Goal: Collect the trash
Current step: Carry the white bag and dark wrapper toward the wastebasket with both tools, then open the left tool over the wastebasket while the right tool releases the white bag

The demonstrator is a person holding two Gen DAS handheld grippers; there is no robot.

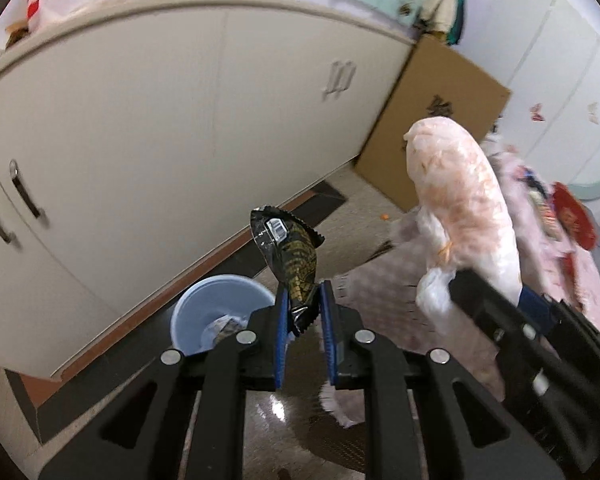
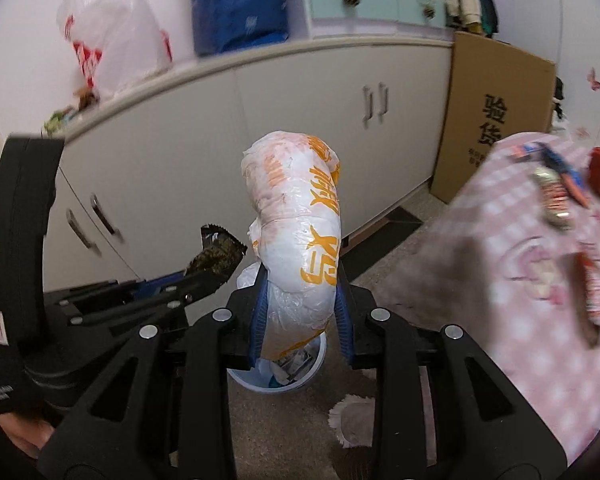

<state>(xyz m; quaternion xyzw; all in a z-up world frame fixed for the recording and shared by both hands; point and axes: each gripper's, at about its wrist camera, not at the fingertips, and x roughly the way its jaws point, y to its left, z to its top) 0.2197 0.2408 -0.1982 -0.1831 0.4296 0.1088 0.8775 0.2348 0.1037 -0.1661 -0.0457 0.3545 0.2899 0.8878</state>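
My left gripper [image 1: 305, 312] is shut on a dark snack wrapper [image 1: 288, 258] and holds it upright, just right of a pale blue trash bin [image 1: 204, 308] on the floor. My right gripper [image 2: 300, 320] is shut on a crumpled white plastic bag with orange print [image 2: 296, 224], held above the same bin [image 2: 316, 364], which has trash in it. The left gripper and wrapper [image 2: 216, 258] show at the left of the right wrist view. The bag [image 1: 460, 208] and right gripper show at the right of the left wrist view.
A table with a pink checked cloth [image 2: 512, 280] stands at the right with several wrappers [image 2: 556, 196] on it. White cabinets [image 1: 180, 120] run behind the bin. A cardboard box [image 2: 496, 116] leans at the back right. A fluffy slipper [image 2: 352, 420] lies on the floor.
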